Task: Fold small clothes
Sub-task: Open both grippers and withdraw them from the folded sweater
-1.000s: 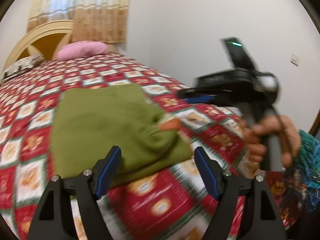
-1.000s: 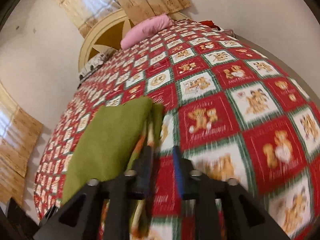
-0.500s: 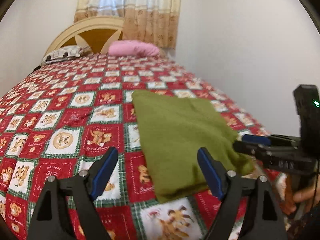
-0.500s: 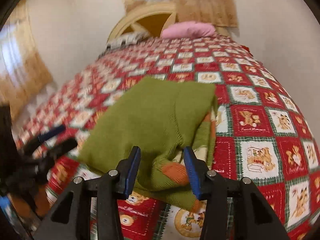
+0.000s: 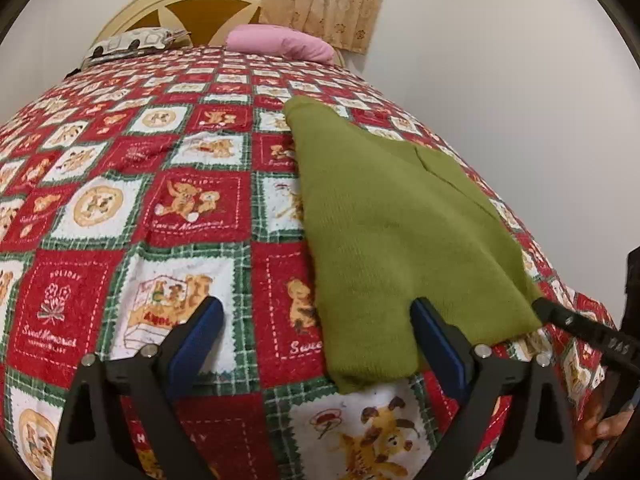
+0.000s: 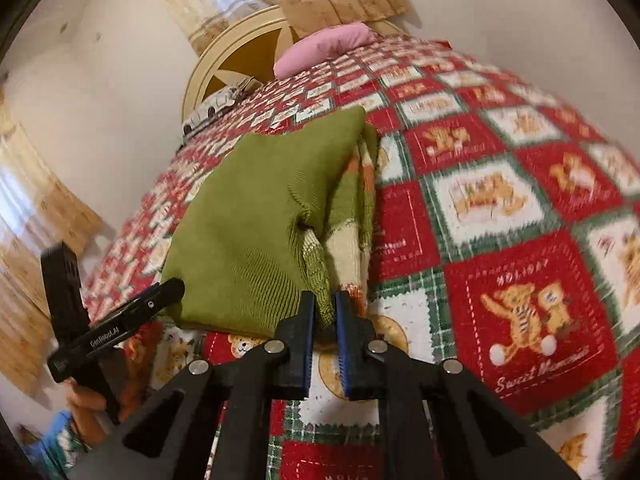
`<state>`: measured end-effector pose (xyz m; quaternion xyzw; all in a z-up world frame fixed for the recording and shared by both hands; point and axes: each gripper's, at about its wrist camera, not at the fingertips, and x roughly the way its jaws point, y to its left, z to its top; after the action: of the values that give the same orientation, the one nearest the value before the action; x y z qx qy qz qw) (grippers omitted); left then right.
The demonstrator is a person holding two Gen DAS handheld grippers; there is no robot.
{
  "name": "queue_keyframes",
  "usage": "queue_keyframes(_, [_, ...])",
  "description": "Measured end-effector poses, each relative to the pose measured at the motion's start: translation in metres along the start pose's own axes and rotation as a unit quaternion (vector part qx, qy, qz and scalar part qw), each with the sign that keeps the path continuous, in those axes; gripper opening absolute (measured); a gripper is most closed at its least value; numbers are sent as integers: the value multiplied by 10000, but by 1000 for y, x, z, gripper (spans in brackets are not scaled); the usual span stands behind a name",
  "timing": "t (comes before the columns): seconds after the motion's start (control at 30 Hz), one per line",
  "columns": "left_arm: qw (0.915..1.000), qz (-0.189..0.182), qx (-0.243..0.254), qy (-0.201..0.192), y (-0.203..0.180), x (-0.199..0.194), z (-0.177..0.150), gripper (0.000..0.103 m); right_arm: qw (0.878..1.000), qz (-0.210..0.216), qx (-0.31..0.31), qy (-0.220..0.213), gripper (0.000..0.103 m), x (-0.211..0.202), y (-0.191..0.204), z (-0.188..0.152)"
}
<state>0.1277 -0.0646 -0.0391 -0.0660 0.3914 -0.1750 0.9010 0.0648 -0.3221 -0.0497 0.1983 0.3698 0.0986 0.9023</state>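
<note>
Right claw [image 6: 323, 312] closed since on sweater [image 5: 400, 232] hem.

Olive-green knit sweater [image 5: 400, 224], plain on top, with cream and orange stripes along its right edge in the right wrist view [image 6: 352, 216]. Red, white and green checked bedspread [image 5: 160, 184] printed with orange-brown teddy bears and white lettering. Pink pillow [image 5: 280, 42] at upper centre. Cream and ochre headboard [image 5: 192, 4]. Beige patterned curtains [image 5: 328, 0]. Black grippers with blue pads [image 5: 200, 332].
</note>
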Motion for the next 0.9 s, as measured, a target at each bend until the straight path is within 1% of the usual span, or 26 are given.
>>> queue_keyframes(0.03, [10000, 7, -14, -20, 0, 0, 0, 97, 10000, -34, -10, -57, 17, -4, 4, 4])
queue_keyframes(0.07, [10000, 20, -21, -21, 0, 0, 0, 97, 9999, -83, 3, -146, 26, -8, 7, 9])
queue_keyframes(0.1, [10000, 30, -32, -8, 0, 1, 0, 97, 9994, -151, -27, -296, 33, -14, 13, 15])
queue_keyframes(0.13, [10000, 40, -37, 5, -1, 2, -1, 97, 9988, -168, -108, -444, 46, -18, 19, 21])
queue_keyframes(0.17, [10000, 59, -30, 9, -2, 2, -1, 97, 9980, -180, -252, -553, 54, -18, 26, 27])
queue_keyframes(0.2, [10000, 85, -7, 8, -2, 3, -1, 97, 9973, -255, -394, -572, 54, -17, 32, 32])
queue_keyframes(0.27, [9999, 130, 26, -6, -3, 3, -1, 97, 9956, -429, -631, -541, 54, -7, 46, 41])
queue_keyframes(0.33, [9998, 185, 63, -14, -5, 2, -2, 97, 9943, -648, -795, -306, 54, 18, 54, 52])
queue_keyframes(0.37, [9998, 202, 70, -15, -5, 2, -2, 98, 9937, -705, -854, -166, 50, 28, 57, 52])
queue_keyframes(0.4, [9996, 253, 79, -25, -6, 2, -2, 99, 9926, -734, -960, 73, 37, 44, 59, 50])
queue_keyframes(0.43, [9996, 271, 87, -28, -5, 2, -2, 99, 9906, -868, -1035, 221, 15, 54, 60, 48])
queue_keyframes(0.47, [9996, 277, 97, -25, -5, 2, -2, 99, 9893, -969, -1049, 296, 15, 61, 58, 47])
queue_keyframes(0.5, [9996, 278, 103, -22, -5, 3, -3, 100, 9898, -978, -1001, 254, 15, 62, 55, 45])
queue_keyframes(0.6, [9996, 241, 113, 33, -5, 4, -3, 101, 9890, -1238, -813, 6, 15, 55, 42, 45])
queue_keyframes(0.67, [9995, 270, 164, 75, -7, 6, -3, 101, 9917, -1142, -576, 127, 15, 63, 27, 43])
queue_keyframes(0.7, [9993, 320, 198, 80, -9, 7, -3, 102, 9922, -1114, -555, 104, 15, 65, 23, 40])
queue_keyframes(0.8, [9988, 426, 201, 88, -8, 8, -3, 103, 9883, -1277, -830, -17, 15, 66, 30, 35])
queue_keyframes(0.9, [9990, 413, 168, 90, -7, 7, -4, 103, 9901, -1185, -757, 31, 15, 62, 33, 33])
